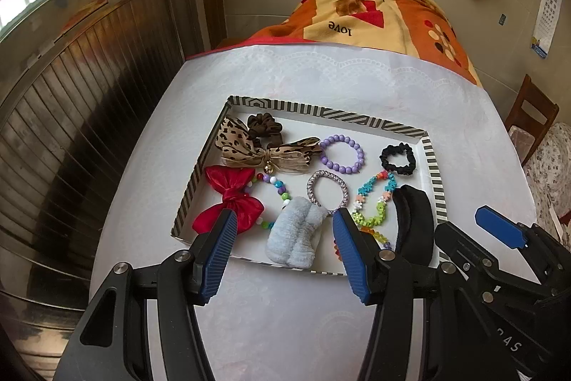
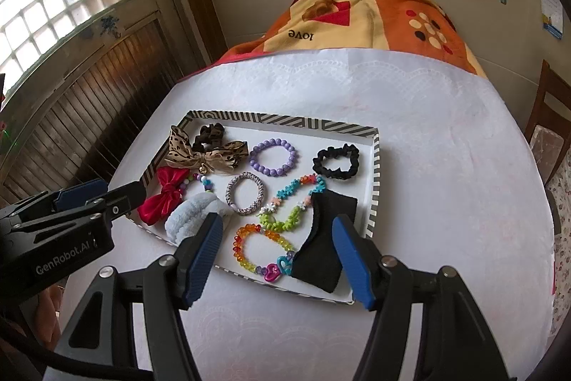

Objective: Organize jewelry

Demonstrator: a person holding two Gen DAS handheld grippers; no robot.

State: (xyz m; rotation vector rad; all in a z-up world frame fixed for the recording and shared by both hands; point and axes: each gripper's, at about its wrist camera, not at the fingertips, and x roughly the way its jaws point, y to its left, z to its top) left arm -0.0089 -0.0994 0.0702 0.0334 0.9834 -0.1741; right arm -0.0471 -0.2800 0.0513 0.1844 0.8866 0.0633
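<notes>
Left wrist view first: we see our left gripper with its jaws apart and nothing between the pads, hanging over the near edge of the striped tray that sits on the white-covered table. Framed between the jaws at lower centre lies the pale blue fluffy scrunchie, its long axis running away from us, roughly in line with the fingers. We judge this arm nearer to it.

From the right wrist view, our right gripper also stands apart and empty. Between its jaws we find the amber bead bracelet, and the black velvet band lies just beside the right-hand pad, its long axis slanting toward the upper right. All the jewelry already lies inside the tray.
</notes>
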